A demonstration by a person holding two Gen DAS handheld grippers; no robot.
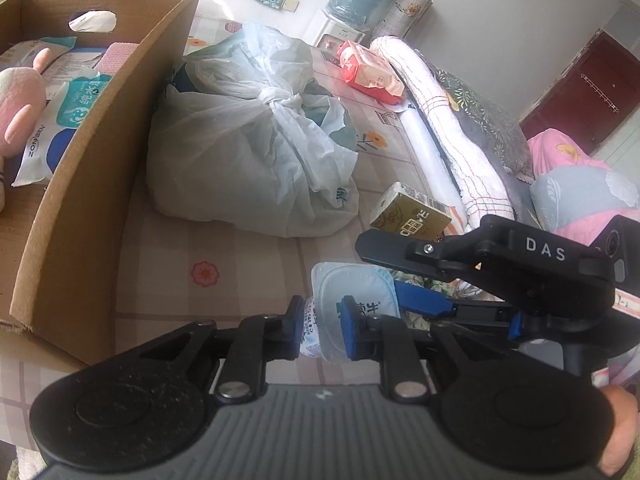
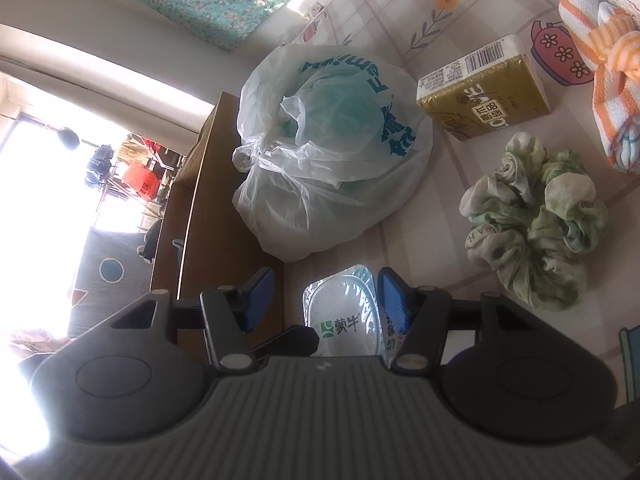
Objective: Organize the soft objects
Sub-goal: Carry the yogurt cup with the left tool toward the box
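It was a lived-in home — a water dispenser (image 1: 352, 12) by the wall, a floral-patterned table (image 1: 224, 256), folded bedding (image 1: 568, 172), a dark red door (image 1: 584, 92).

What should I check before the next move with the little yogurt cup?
1. Yogurt cup sits between the left hand-held gripper pads: ok.
2. Left pads really squeeze the cup: cannot tell.
3. Right hand-held gripper open around the cup, one pad clear of it: ok.
4. Cardboard box has bare floor left at its near end: ok.
5. Tied plastic bag lies beyond the cup, not touching it: ok.
6. Green scrunchie lies apart from both grippers: ok.
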